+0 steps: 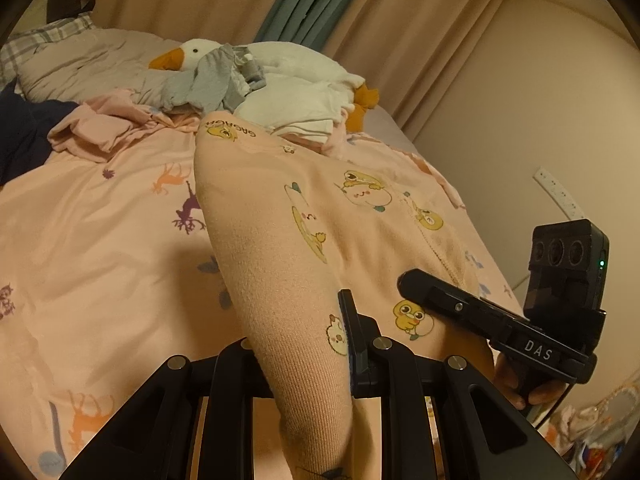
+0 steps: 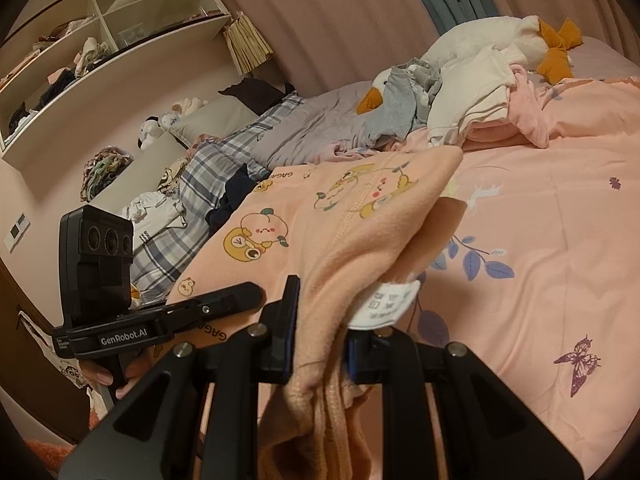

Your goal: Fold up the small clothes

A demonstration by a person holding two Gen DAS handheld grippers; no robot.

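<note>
Both grippers are clamping the peach knit cartoon-duck garment [image 1: 304, 216]: left gripper [image 1: 312, 344] is pinching one bunched edge, right gripper [image 2: 320, 344] the other, jaws nearly closed on fabric. Garment is hanging stretched between them above the pink animal-print bedsheet [image 1: 88, 208]. Print is reading "GAGAGA"; a white care label [image 2: 384, 304] is dangling. Housings are reading "DAS" and "GenRobot.AI". A white plush goose [image 1: 288, 60] is lying by beige curtains [image 1: 400, 40].
</note>
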